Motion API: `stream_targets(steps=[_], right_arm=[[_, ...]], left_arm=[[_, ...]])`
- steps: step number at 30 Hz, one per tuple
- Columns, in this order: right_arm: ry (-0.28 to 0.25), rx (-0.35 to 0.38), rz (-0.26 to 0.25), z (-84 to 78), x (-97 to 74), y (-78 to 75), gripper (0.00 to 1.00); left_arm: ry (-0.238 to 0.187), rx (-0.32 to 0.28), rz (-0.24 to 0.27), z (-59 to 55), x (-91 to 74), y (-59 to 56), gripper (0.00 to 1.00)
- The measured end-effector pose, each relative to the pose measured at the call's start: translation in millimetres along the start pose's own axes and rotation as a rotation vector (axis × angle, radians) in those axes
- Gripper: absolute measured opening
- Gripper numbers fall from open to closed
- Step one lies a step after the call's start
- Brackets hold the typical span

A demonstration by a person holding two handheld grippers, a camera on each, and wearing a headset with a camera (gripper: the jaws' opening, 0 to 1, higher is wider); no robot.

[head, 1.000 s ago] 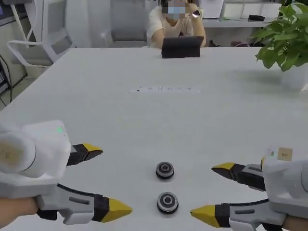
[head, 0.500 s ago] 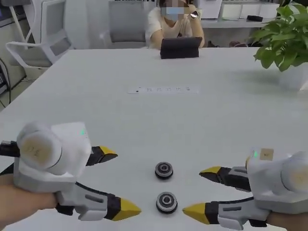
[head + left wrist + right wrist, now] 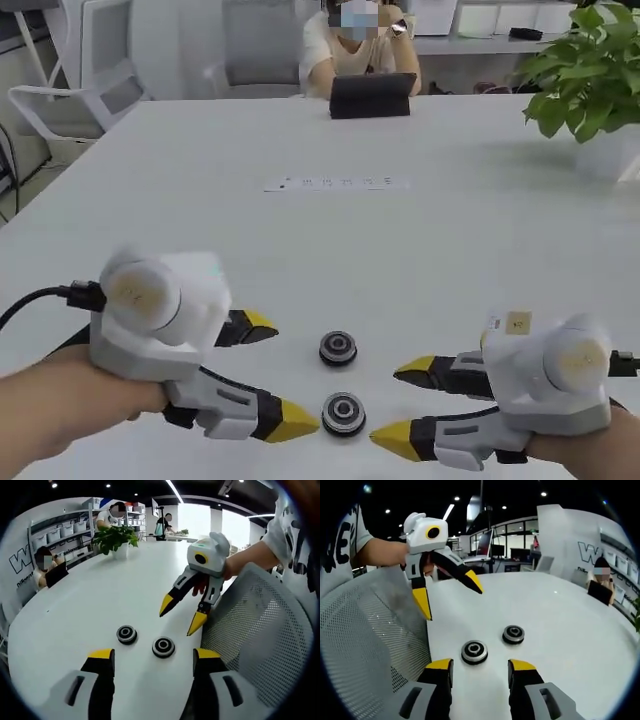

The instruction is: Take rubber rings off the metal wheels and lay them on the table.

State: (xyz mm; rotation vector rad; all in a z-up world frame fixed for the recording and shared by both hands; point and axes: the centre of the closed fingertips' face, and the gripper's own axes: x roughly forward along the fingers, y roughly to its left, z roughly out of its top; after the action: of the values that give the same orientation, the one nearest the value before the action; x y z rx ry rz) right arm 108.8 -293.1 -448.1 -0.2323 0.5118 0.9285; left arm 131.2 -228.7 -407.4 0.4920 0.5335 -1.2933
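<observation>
Two small metal wheels with black rubber rings lie flat on the white table [image 3: 450, 250]: a far wheel [image 3: 338, 347] [image 3: 126, 634] [image 3: 513, 634] and a near wheel [image 3: 344, 412] [image 3: 163, 647] [image 3: 474, 651]. My left gripper [image 3: 280, 372] [image 3: 154, 656] [image 3: 451, 601] comes in from the left, open and holding nothing. Facing it from the right, my right gripper [image 3: 388, 404] [image 3: 480, 666] [image 3: 180, 620] is open and holds nothing. The near wheel sits in the gap between the two grippers' yellow tips, touched by neither.
A flush power strip [image 3: 325, 184] lies mid-table. Farther off stand a dark tablet [image 3: 370, 96] with a seated person behind it, and a potted plant [image 3: 585, 80] at the far right. A mesh chair back [image 3: 255, 625] [image 3: 365, 625] is close to the table's near edge.
Both grippers have moved inward toward the wheels, the left from the left and the right from the right, narrowing the gap around the near wheel. The wheels have not moved.
</observation>
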Motion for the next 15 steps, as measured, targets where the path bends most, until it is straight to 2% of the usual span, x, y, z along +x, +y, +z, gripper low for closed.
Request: stream_targets(steps=[15], right_arm=[[0.006, 0.051, 0.024, -8.5, 10.4, -3.9, 0.38]], left_arm=[[0.046, -0.012, -0.061, -8.4, 28.3, -7.7, 0.46]])
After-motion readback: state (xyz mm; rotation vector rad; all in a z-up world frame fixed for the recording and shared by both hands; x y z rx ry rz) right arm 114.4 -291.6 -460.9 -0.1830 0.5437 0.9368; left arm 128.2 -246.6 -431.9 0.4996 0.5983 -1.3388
